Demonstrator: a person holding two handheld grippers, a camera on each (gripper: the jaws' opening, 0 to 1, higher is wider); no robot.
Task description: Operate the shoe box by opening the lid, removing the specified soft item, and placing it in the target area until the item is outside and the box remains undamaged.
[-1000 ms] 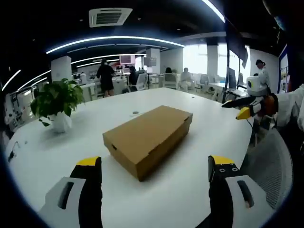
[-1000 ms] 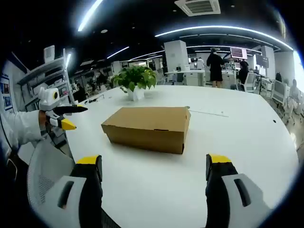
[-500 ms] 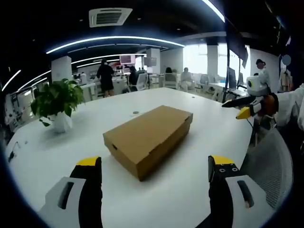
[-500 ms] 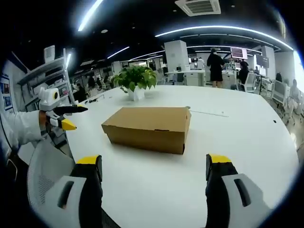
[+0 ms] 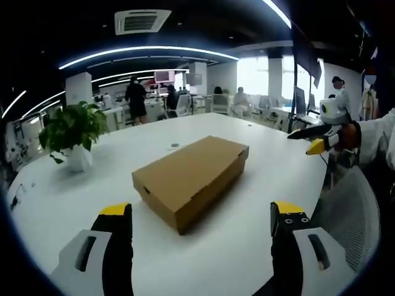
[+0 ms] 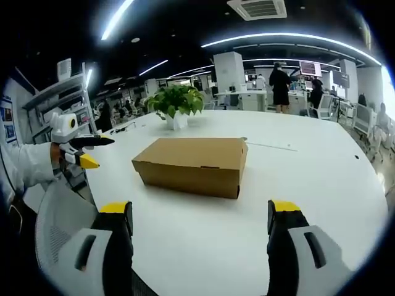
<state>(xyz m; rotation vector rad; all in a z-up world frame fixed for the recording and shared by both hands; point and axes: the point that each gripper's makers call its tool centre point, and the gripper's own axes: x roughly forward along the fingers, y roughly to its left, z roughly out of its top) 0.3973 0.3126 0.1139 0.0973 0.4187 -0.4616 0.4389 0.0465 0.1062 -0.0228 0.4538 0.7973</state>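
Open-plan office space stretches behind a broad white table (image 5: 259, 154), lit by curved ceiling strips. At the bottom of the left gripper view, the left gripper (image 5: 200, 213) holds its yellow-tipped jaws wide apart, gripping nothing; the right gripper (image 6: 197, 213) sits the same way at the bottom of the right gripper view, spread and empty. Each gripper also appears at the edge of the other's view, held off the table's edge by a white-sleeved arm. Ahead of both, at the centre of each frame, a brown cardboard shoe box (image 5: 188, 179) lies flat on the table with its lid (image 6: 191, 150) closed. It looks light and fairly stiff, though thin card could crease under a hard pinch. The lid's front lip seems the safest place to lift. A potted plant (image 5: 71, 132) stands beyond it, upper left.
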